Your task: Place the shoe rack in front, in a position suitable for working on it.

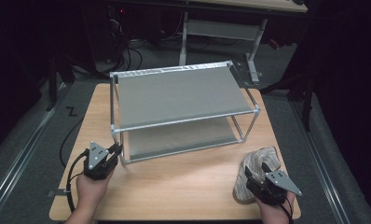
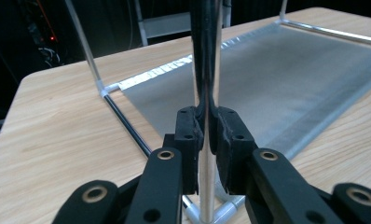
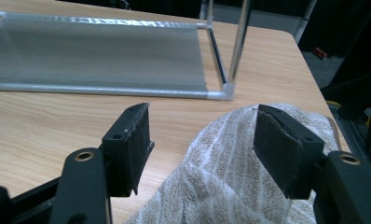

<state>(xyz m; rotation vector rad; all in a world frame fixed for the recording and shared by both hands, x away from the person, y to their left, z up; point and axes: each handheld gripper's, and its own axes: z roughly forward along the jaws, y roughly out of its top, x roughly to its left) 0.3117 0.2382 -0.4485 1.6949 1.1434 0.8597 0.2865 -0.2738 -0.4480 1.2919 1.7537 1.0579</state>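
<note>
- The left gripper (image 1: 114, 150) sits at the near left of the wooden table (image 1: 174, 182), held in the person's left hand (image 1: 91, 186).
- Its jaws are pressed onto the near-left upright post (image 2: 207, 140) of the metal rack (image 1: 183, 109); in the left gripper view the shiny tube runs straight up between the two black pads (image 2: 189, 130), which pinch it from both sides just above the corner joint at the rack's foot.
- The rack stands in the middle of the table, a frame of thin silver tubes with two grey shelves, one on top (image 1: 179, 95) and one low down (image 1: 179, 137) close to the tabletop.
- The right gripper (image 1: 251, 173) is at the near right corner of the table, in the person's right hand (image 1: 274, 210).
- Its jaws are spread wide, as the right gripper view shows, with the pads well apart.
- A folded beige towel (image 1: 260, 161) with pale stripes lies on the table at the near right, beside the rack's near-right corner and apart from it.
- In the right gripper view the towel (image 3: 230, 177) bulges up between the open jaws; the right-hand pad (image 3: 274, 144) stands against its top fold, and the left-hand pad (image 3: 137, 144) is clear of it, over bare wood.
- I cannot tell whether the right-hand pad truly touches the cloth.
- Cables trail from both grippers toward the near edge.
</note>
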